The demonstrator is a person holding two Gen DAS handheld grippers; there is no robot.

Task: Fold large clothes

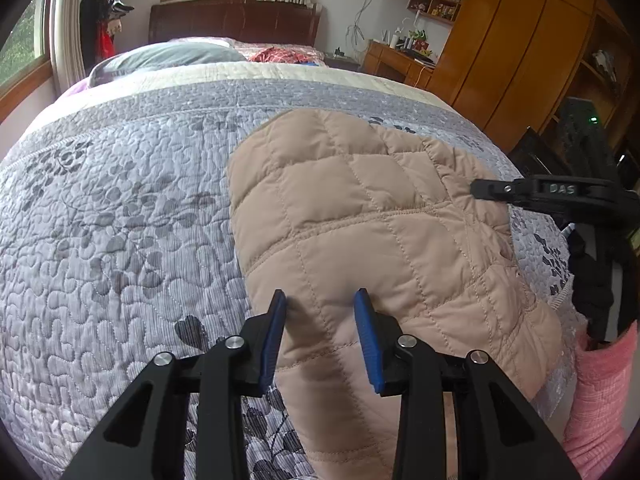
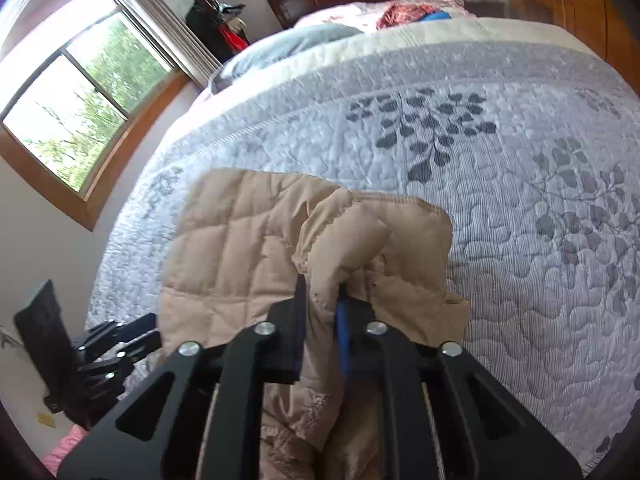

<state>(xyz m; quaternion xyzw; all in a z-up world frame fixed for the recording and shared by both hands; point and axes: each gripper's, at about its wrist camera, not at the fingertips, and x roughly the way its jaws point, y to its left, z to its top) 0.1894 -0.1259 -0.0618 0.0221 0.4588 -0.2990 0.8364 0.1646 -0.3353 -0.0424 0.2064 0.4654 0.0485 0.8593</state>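
A tan quilted jacket [image 1: 360, 216] lies on the bed's grey leaf-patterned quilt [image 1: 120, 216]. In the left wrist view my left gripper [image 1: 321, 296] hovers over the jacket's near end. Its blue pads [image 1: 276, 332] stand apart and the fabric runs flat beneath them, unpinched. My right gripper [image 2: 322, 288] is shut on a bunched fold of the jacket [image 2: 248, 240] near an elastic cuff [image 2: 320, 224], and that fold is lifted off the rest. The right gripper [image 1: 486, 190] also shows at the jacket's right edge. The left gripper [image 2: 120, 340] shows at the jacket's left side.
A grey pillow [image 1: 168, 56] and red cloth [image 1: 276, 55] lie near the dark headboard [image 1: 236, 20]. Wooden wardrobes [image 1: 520, 52] and a desk [image 1: 396, 60] stand right of the bed, windows [image 2: 80, 100] left. A person's pink sleeve [image 1: 600, 392] is at the near right.
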